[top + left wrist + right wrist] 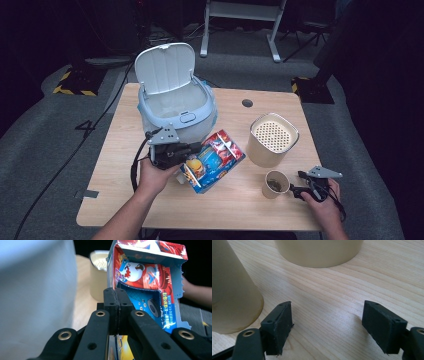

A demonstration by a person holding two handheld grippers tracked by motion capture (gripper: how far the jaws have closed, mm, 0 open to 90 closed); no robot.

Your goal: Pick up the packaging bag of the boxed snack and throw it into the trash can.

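Observation:
A red and blue snack box (215,159) with a torn-open end hangs tilted over the middle of the table. My left gripper (192,152) is shut on its thin cardboard edge. In the left gripper view the black pads (110,307) press together on that edge, and the box (147,277) rises behind them. My right gripper (296,190) rests low at the front right with its jaws open and nothing between them. In the right gripper view it (327,325) stands just right of a small paper cup (229,290), not touching it.
A white bin (175,107) with its lid up stands at the back left, close to my left gripper. A beige canister (272,140) with a perforated top stands right of the box. The paper cup (276,183) sits in front of it on the wooden table (125,200).

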